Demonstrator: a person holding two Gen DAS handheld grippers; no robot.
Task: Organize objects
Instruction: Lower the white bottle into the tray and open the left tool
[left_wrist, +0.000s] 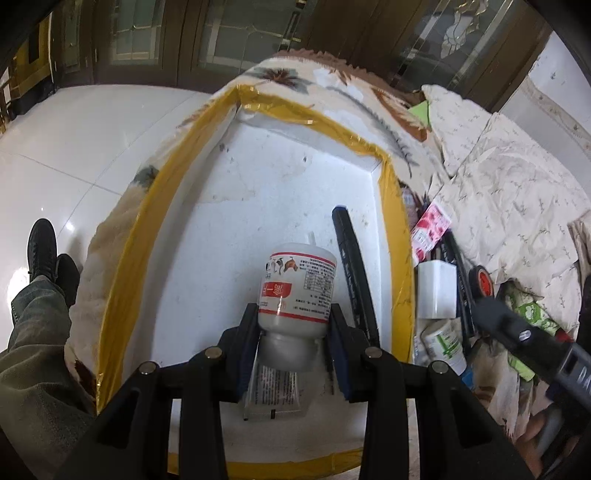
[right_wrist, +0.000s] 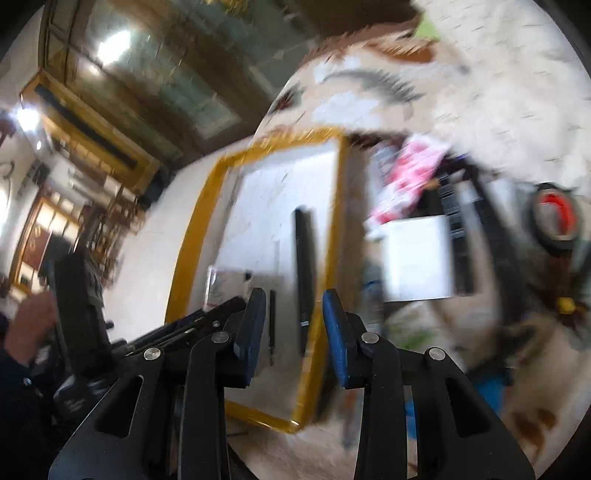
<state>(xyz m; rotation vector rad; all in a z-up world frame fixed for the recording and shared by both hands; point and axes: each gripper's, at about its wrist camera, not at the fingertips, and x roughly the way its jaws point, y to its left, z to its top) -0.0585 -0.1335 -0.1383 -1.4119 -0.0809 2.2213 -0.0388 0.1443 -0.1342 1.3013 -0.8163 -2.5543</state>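
Note:
In the left wrist view my left gripper (left_wrist: 295, 321) is shut on a white bottle with a red label (left_wrist: 297, 291), its blue pads pressing the bottle's sides. The bottle is low inside a white foam box with a yellow taped rim (left_wrist: 399, 236). A black marker (left_wrist: 352, 269) lies in the box to the bottle's right, and a flat tube (left_wrist: 273, 387) lies under the gripper. The right wrist view is blurred: my right gripper (right_wrist: 293, 321) stands open over the box's near right rim (right_wrist: 314, 354), with nothing between its pads. The marker (right_wrist: 303, 273) lies beyond the gap.
Right of the box is a pile on a patterned quilt (left_wrist: 517, 184): a pink packet (left_wrist: 430, 229), a white block (left_wrist: 436, 290), an orange-hubbed wheel (left_wrist: 482, 282), a green-labelled bottle (left_wrist: 443, 343). A person's leg and black shoes (left_wrist: 40, 251) are on the tiled floor at the left.

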